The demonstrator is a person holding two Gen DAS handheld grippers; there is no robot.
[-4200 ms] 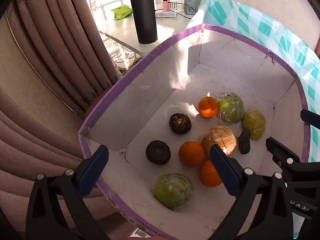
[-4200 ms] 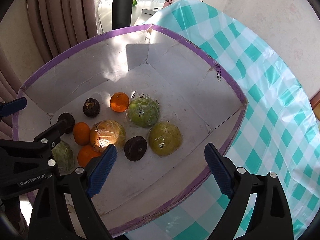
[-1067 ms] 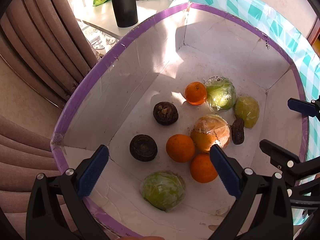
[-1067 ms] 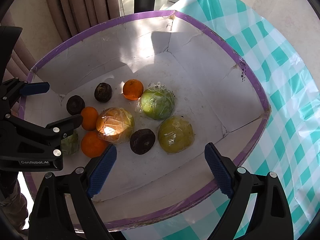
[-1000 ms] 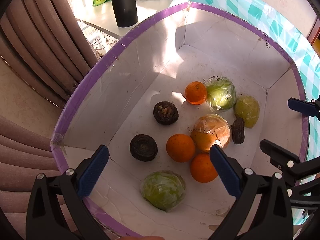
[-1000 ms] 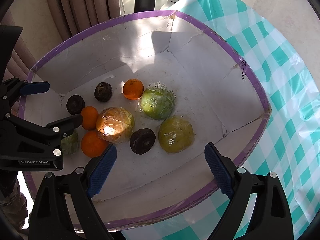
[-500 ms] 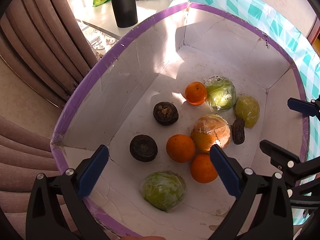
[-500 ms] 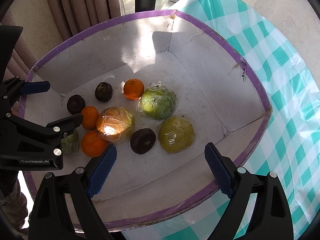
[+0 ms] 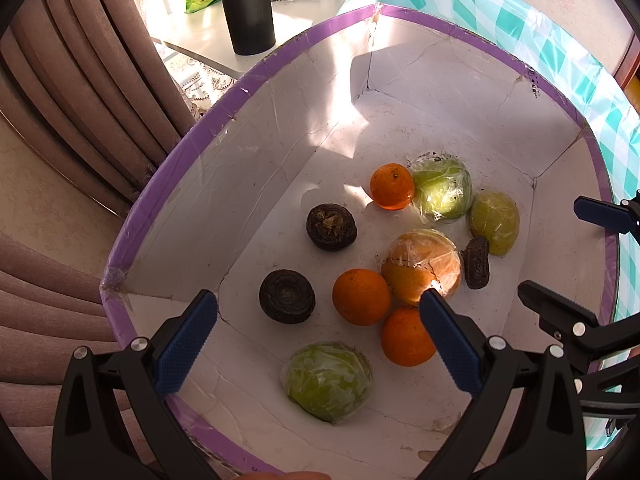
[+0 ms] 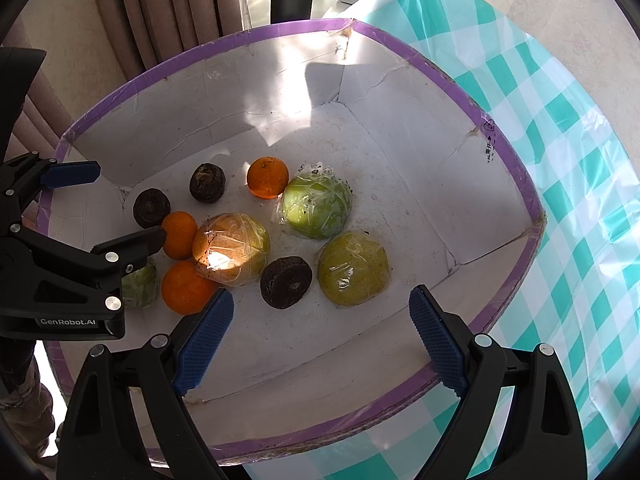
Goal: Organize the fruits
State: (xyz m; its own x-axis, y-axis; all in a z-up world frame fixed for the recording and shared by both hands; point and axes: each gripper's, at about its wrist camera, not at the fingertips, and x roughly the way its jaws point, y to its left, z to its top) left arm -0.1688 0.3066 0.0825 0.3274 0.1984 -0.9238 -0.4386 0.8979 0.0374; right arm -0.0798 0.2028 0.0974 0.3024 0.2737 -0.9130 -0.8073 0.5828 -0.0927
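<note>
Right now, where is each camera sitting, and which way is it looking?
Left wrist: rides the left gripper, looking down into the box at the fruit; its own open fingers show, and the right gripper's tips at right.
Right wrist: rides the right gripper, looking down into the box from the checked cloth side; the left gripper shows at left.
Shared: both see the wrapped orange.

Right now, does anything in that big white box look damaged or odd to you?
The white cardboard box with purple taped rim looks worn: its inner walls are cracked and creased, and the tape is torn at the far corner. Some fruits, like the plastic-wrapped green fruit, are wrapped, while the bare orange is not. Nothing is spilled.
</note>
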